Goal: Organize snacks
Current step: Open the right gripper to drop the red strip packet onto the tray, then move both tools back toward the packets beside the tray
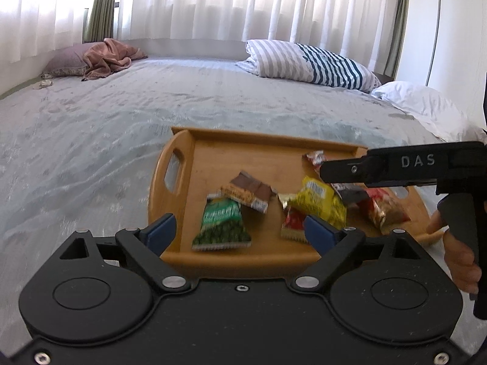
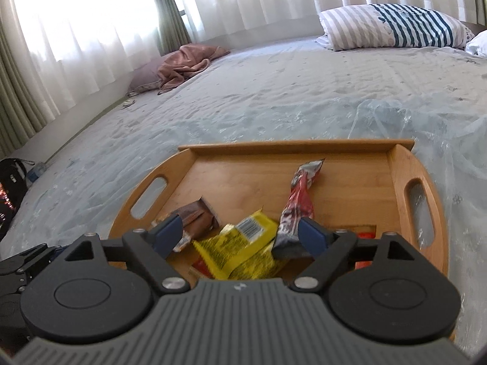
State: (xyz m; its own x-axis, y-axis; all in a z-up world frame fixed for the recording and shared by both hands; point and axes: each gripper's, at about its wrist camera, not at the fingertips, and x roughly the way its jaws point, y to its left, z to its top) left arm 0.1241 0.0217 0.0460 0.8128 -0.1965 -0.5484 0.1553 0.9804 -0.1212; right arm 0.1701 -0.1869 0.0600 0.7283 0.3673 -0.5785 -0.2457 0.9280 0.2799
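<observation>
A wooden tray with cut-out handles lies on the bed and holds several snack packets. In the left wrist view I see a green packet, a brown bar, a yellow packet and a red packet. My left gripper hovers over the tray's near edge, open, with nothing pressed between its blue pads. In the right wrist view the tray holds the yellow packet, the brown bar and a long red wrapper. My right gripper stands open above them.
The bed is covered with a pale sheet and clear plastic film. A striped pillow and a white pillow lie at the far right, a pink blanket at the far left. White curtains hang behind. A hand grips the right tool's handle.
</observation>
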